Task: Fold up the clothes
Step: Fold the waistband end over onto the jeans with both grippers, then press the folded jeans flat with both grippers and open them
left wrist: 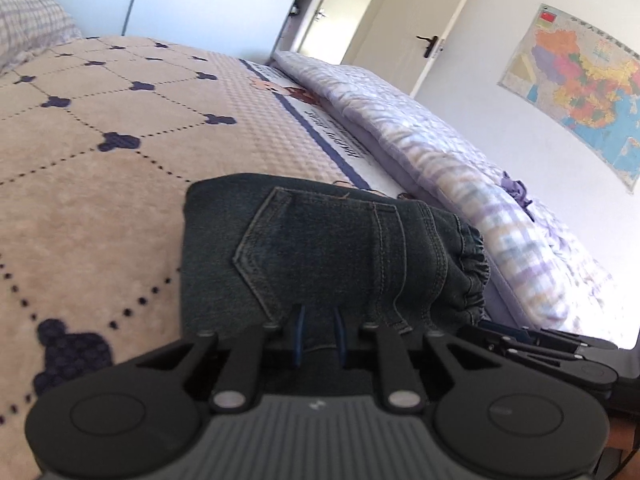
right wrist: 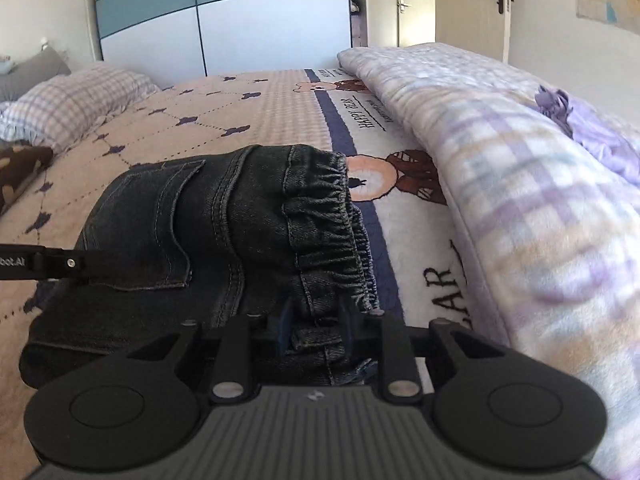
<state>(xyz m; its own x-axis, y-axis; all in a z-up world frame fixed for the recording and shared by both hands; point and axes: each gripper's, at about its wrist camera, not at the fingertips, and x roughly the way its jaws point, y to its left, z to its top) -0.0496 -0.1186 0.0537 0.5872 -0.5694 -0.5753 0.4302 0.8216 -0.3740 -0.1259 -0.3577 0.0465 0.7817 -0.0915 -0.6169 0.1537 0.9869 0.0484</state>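
Note:
A pair of dark blue jeans (left wrist: pixel 328 248) lies folded into a compact bundle on the bed, back pocket up and elastic waistband to the right. My left gripper (left wrist: pixel 319 332) is shut on the bundle's near edge, its blue pads pinching the denim. My right gripper (right wrist: pixel 316 326) is shut on the jeans (right wrist: pixel 208 224) near the gathered waistband (right wrist: pixel 320 208), with a belt loop between its pads. The left gripper's fingers (right wrist: pixel 60 266) show at the left edge of the right wrist view, and the right gripper shows in the left wrist view (left wrist: pixel 540 348) at lower right.
The bed is covered by a beige blanket (left wrist: pixel 100 120) with a dark diamond pattern and a bear print strip (right wrist: pixel 380 176). A folded purple plaid quilt (right wrist: pixel 520 184) lies along the right. A plaid pillow (right wrist: pixel 72 100) is at far left. A wardrobe and doors stand behind.

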